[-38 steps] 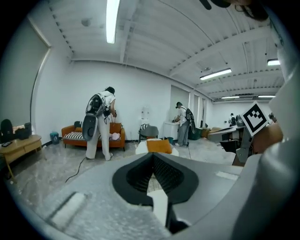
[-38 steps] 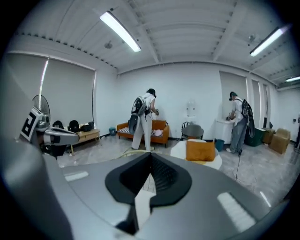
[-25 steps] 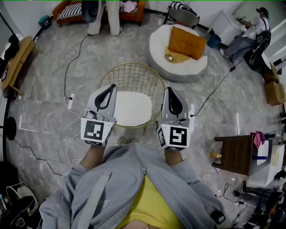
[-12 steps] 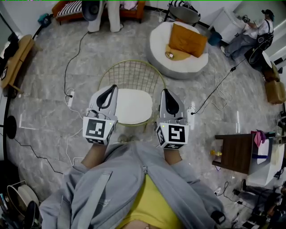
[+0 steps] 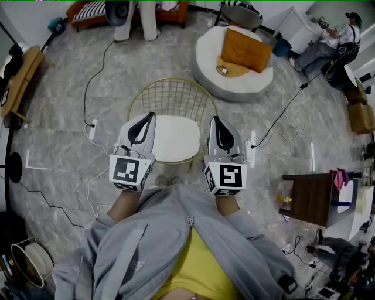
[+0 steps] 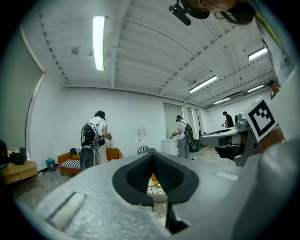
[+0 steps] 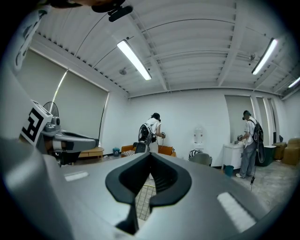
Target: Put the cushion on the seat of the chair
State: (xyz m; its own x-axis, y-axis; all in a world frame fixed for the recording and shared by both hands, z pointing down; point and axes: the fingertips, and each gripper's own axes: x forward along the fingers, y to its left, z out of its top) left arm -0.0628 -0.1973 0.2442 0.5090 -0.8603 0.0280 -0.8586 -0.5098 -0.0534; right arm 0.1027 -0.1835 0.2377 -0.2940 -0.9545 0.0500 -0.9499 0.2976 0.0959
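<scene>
Orange sofa point(image 5: 76, 9) partly beyond top edge

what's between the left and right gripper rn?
Head view: the white seat pad of the gold wire chair fills the gap between the left gripper and the right gripper. Both grippers are shut and empty.
</scene>
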